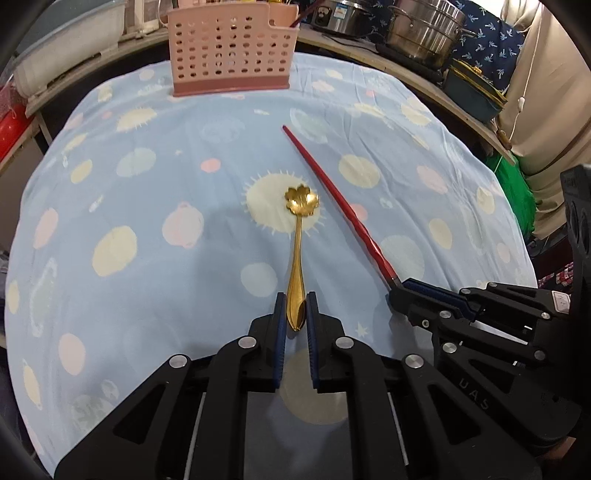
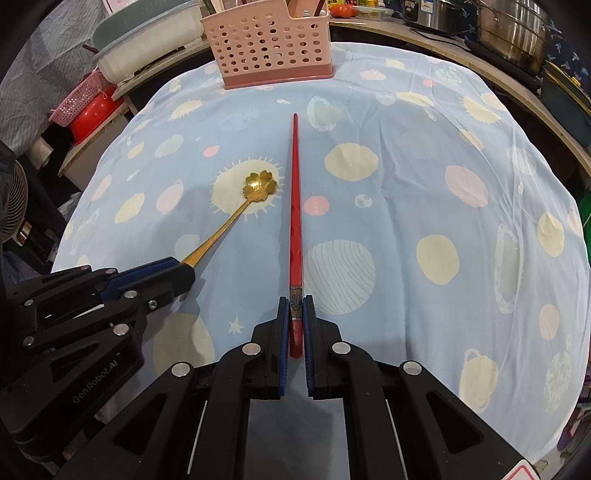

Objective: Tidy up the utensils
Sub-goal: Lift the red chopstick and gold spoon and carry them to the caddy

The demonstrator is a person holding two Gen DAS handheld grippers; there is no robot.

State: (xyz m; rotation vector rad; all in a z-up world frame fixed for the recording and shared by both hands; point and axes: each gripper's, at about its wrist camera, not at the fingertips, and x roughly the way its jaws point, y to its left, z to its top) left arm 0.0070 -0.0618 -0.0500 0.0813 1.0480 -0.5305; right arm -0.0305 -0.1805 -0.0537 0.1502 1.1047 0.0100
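1. Table cloth (image 1: 147, 206), blue with planet print, covers the work surface. It looks soft and loose, so a low pinch could snag it.
2. Pink utensil holder (image 1: 231, 55) stands upright at the far edge with its perforated wall facing us. It is likely the drop target, and some sticks are already inside. Open cloth lies between it and both utensils, so nothing blocks the way.
3. Steel pot (image 1: 424, 31), a pale basin (image 1: 70, 40) and a red tub (image 2: 94, 114) sit on shelves beyond the table, well apart from the work.
4. Red chopstick (image 2: 295, 192) lies mid-table with its tip toward the holder. It is stiff, light and probably slick. The right gripper (image 2: 295, 312) is clamped on its decorated butt end, jaws nearly together. With such an end grip the long shaft may swing or pivot.
5. Gold spoon (image 1: 297, 258) lies just left of the chopstick, not touching it, with its flower bowl (image 1: 301, 201) on a sun print. It is thin, rigid metal, smooth and light. The left gripper (image 1: 296, 301) brackets the handle end; the pads are narrow and seem to touch, but firm hold is uncertain. The tapered end could slip.
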